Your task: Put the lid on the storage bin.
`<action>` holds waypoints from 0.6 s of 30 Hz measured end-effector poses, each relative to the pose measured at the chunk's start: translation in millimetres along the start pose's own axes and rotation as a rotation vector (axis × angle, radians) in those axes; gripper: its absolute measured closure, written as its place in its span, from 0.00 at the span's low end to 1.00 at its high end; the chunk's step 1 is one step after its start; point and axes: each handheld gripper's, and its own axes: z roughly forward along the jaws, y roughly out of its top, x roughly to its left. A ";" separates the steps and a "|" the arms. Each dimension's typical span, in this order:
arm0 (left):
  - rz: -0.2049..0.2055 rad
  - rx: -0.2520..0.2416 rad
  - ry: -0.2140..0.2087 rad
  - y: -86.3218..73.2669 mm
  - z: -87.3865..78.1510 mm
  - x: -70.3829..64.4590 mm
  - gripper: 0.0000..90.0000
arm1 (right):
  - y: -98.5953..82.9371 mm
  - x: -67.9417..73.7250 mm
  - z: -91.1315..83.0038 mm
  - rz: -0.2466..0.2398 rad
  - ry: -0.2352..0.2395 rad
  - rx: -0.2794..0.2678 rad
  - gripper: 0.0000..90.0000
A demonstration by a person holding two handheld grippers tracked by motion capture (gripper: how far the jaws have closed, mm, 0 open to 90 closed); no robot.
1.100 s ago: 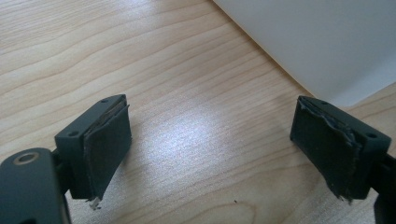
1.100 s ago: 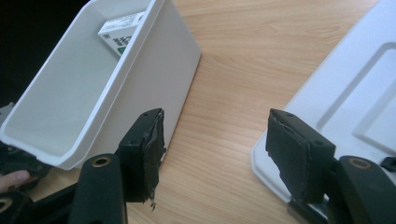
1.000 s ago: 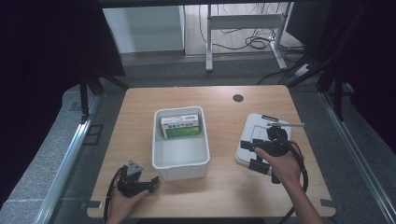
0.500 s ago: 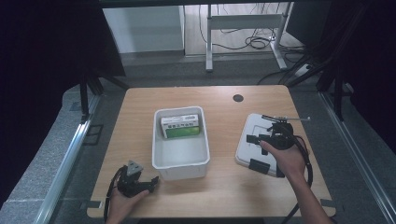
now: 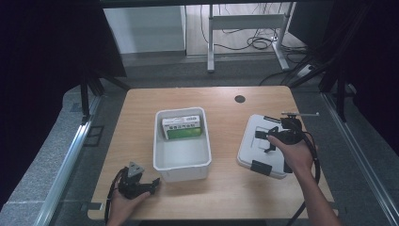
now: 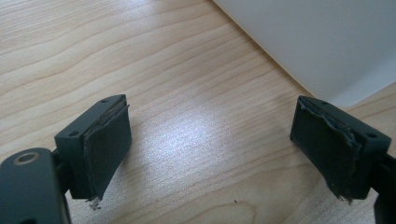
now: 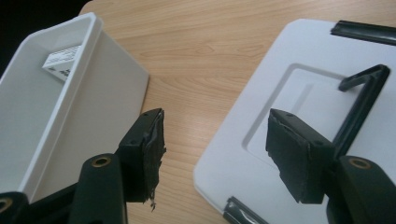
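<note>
Right now the right tool [image 5: 272,136] hangs over the white lid [image 5: 263,150], which lies flat on the table [image 5: 226,101] at about 3 o'clock from the white bin [image 5: 181,162]. Its jaws stand wide apart with nothing between them. In the right gripper view, the right tool [image 7: 215,144] straddles the lid's [image 7: 261,121] near edge: one jaw sits over bare wood between bin and lid, the other over the lid's sunken middle panel, just beside the black handle [image 7: 362,93]. Whether that jaw touches the lid cannot be told. Black clips [image 5: 260,167] sit on the lid's edges.

The bin stands at the middle of the table, open on top, and well apart from the lid. A green and white box [image 5: 182,128] leans on its side against the bin's far wall, at 12 o'clock inside it. The right gripper view catches a corner of that box [image 7: 63,60] within the bin [image 7: 93,107].

The left tool [image 5: 149,182] rests low at the table's near edge, at about 7 o'clock from the bin, held in the person's left hand [image 5: 124,202]. In the left gripper view, the left tool [image 6: 210,144] is spread wide over bare wood, holding nothing, with the bin's white wall [image 6: 322,42] just beyond it at 1 o'clock.
</note>
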 end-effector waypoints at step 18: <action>0.000 0.000 0.000 0.0 0.0 0.0 0.14 | 11.2 -25.3 4.0 0.093 -0.092 0.032 0.42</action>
